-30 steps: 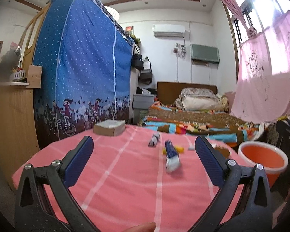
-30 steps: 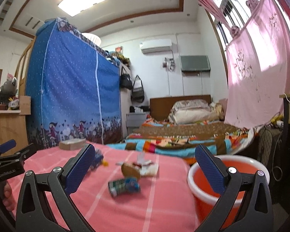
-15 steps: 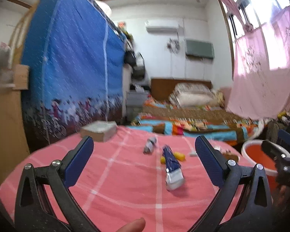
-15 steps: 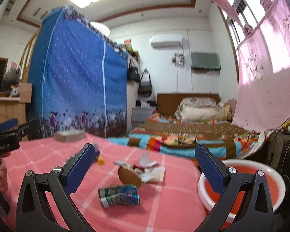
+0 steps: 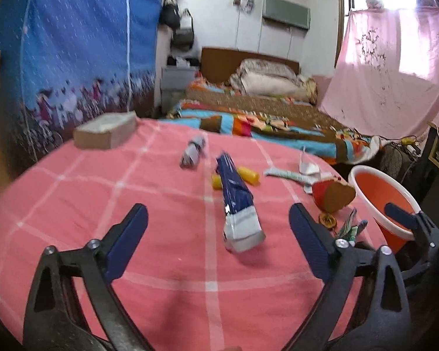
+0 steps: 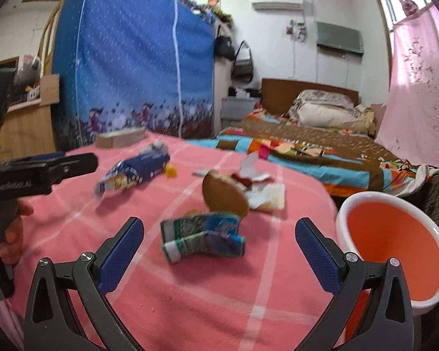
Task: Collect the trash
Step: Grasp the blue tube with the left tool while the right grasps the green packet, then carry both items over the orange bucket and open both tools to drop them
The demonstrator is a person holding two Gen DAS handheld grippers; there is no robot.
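The blue snack wrapper (image 5: 237, 201) lies straight ahead of my left gripper (image 5: 218, 237), lengthwise along my line of reach, its silvery torn end nearest me and roughly centred between my two wide-spread, empty fingers. Behind it, touching or nearly so, sits a small yellow piece (image 5: 248, 175), and farther out a crumpled grey wrapper (image 5: 193, 151). Off to my right fingertip lie white paper scraps (image 5: 289, 174) and a red-and-brown tipped cup (image 5: 333, 195).

My right gripper (image 6: 219, 244) is also spread wide and carrying nothing. Just ahead of it, between the fingers, lies a folded green-and-blue packet (image 6: 203, 237), with the tipped cup (image 6: 224, 194) just behind it, seemingly touching. The orange basin (image 6: 395, 251) with its white rim stands at my right finger, beside the edge of the pink checked tablecloth (image 6: 190, 307).

All the trash looks uncollected, so I judge the step is the first pick. To do it well, I would lower my right fingers until they straddle the packet across its short side, pads close to the cloth without pinching the fabric, then close on the folded bulk, not a loose flap. The basin is near, so the carry should be short. With my left, the wrapper's flat foil end may slip; I would grip the fuller blue body instead, keeping clear of the yellow piece.

A tan box (image 5: 105, 130) sits far ahead to my left.
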